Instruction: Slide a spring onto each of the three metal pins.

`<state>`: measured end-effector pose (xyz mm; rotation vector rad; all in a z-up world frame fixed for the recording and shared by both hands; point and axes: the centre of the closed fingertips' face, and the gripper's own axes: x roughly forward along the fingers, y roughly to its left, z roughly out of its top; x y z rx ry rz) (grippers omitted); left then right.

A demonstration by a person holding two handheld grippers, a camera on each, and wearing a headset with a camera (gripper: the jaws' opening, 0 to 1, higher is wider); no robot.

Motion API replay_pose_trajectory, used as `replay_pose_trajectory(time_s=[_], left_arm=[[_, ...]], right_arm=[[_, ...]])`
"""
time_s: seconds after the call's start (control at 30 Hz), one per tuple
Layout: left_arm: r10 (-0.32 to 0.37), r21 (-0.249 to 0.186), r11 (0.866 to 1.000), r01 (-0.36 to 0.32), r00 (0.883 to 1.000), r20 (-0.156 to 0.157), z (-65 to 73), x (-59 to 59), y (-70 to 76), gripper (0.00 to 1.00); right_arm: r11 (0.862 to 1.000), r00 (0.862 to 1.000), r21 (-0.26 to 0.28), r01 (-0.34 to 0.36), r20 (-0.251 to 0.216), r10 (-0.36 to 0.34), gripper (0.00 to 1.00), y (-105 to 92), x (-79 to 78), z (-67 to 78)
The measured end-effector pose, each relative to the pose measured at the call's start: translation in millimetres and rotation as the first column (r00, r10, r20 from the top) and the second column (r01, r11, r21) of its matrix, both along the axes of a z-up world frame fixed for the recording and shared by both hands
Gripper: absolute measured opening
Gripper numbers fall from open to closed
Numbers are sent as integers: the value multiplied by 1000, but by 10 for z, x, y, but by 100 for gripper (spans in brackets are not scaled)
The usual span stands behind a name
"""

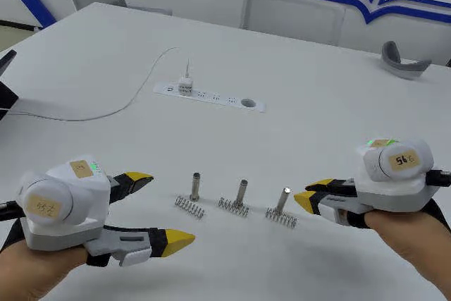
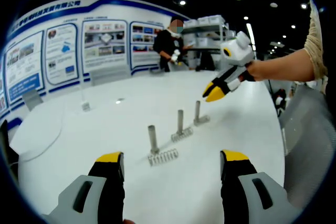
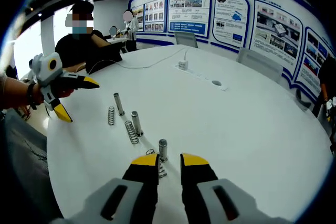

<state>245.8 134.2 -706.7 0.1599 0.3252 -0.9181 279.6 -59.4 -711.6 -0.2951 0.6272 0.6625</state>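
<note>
Looking down on a white table (image 1: 317, 103) with three pins standing upright in a row: the middle pin (image 1: 241, 192), the left pin (image 1: 195, 186) near it on one side, and the right pin (image 1: 283, 199) near it on the other. Finding three springs lying flat on the table, none on a pin yet: the middle spring (image 1: 233, 207) just in front of the middle pin at its base, the left spring (image 1: 189, 207) and the right spring (image 1: 281, 218) flanking it, each just in front of its own pin. Holding the left gripper (image 1: 165, 207) well to the left of the middle pin, jaws spread wide, nothing between them. Holding the right gripper (image 1: 309, 194) to the right of the middle pin, just past the right pin, jaws drawn close with a narrow gap between them, grasping nothing. Pointing both pairs of yellow tips inward toward the middle pin. Noting a power strip (image 1: 209, 95) well behind the middle pin, with a white cable (image 1: 106, 107) trailing off to the left.
</note>
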Motion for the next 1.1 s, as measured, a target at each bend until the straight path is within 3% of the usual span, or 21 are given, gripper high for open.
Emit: replay_pose_trajectory(time_s=[0.43, 0.6, 1.1], left_arm=[[1, 3, 1000, -1, 1000, -5, -8, -11, -7, 76], [2, 6, 1000, -2, 1000, -11, -36, -17, -8, 76], [6, 8, 1000, -6, 1000, -17, -56, -8, 15, 75]], right_arm=[[994, 993, -23, -111, -40, 110, 17, 52, -70, -210], [986, 987, -58, -155, -59, 152, 16, 67, -92, -310], [948, 955, -137, -288, -119, 273, 15, 141, -126, -475]])
